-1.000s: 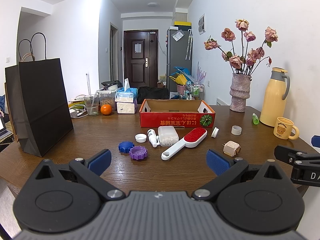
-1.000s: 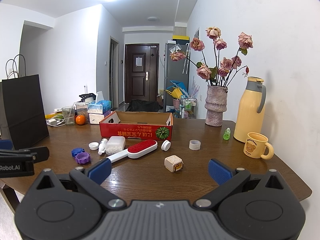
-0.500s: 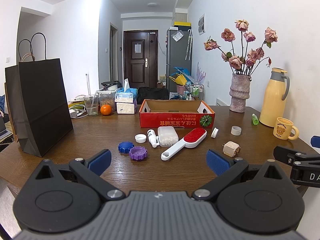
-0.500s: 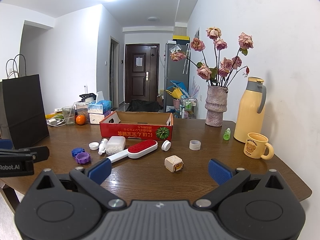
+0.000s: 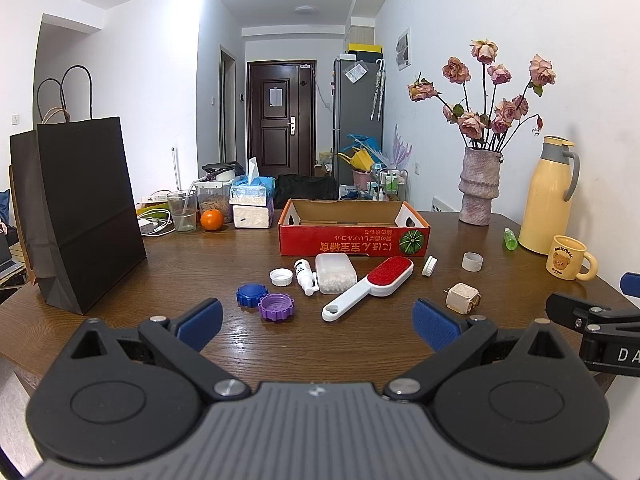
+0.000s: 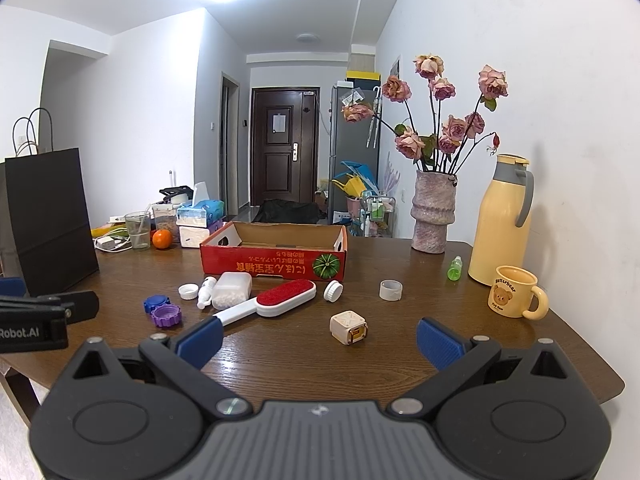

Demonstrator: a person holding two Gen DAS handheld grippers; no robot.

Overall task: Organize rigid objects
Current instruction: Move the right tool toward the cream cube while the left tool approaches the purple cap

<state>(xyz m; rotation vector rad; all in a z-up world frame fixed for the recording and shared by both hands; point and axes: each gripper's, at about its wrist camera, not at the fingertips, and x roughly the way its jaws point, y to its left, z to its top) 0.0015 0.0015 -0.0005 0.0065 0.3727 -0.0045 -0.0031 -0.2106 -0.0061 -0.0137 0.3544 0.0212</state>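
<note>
Small items lie scattered on the brown table before an open red cardboard box (image 5: 354, 236) (image 6: 276, 262): a red-and-white lint brush (image 5: 370, 288) (image 6: 268, 304), a white pill case (image 5: 335, 272) (image 6: 232, 290), a small white bottle (image 5: 305, 276), a white cap (image 5: 281, 277), blue lid (image 5: 251, 295) and purple lid (image 5: 276, 307) (image 6: 167, 316), a beige cube plug (image 5: 463, 298) (image 6: 349, 327), a white lid on edge (image 5: 429, 266) (image 6: 333, 291) and a tape ring (image 5: 472, 261) (image 6: 390, 290). My left gripper (image 5: 316, 324) and right gripper (image 6: 316, 338) both hover open and hold nothing, short of the items.
A tall black paper bag (image 5: 80, 216) stands at the left. A vase of dried roses (image 5: 478, 184), yellow thermos (image 5: 550, 196), bear mug (image 5: 570, 258) and green dropper bottle (image 5: 510, 238) line the right side. A glass, orange (image 5: 211, 220) and tissue boxes sit at the back.
</note>
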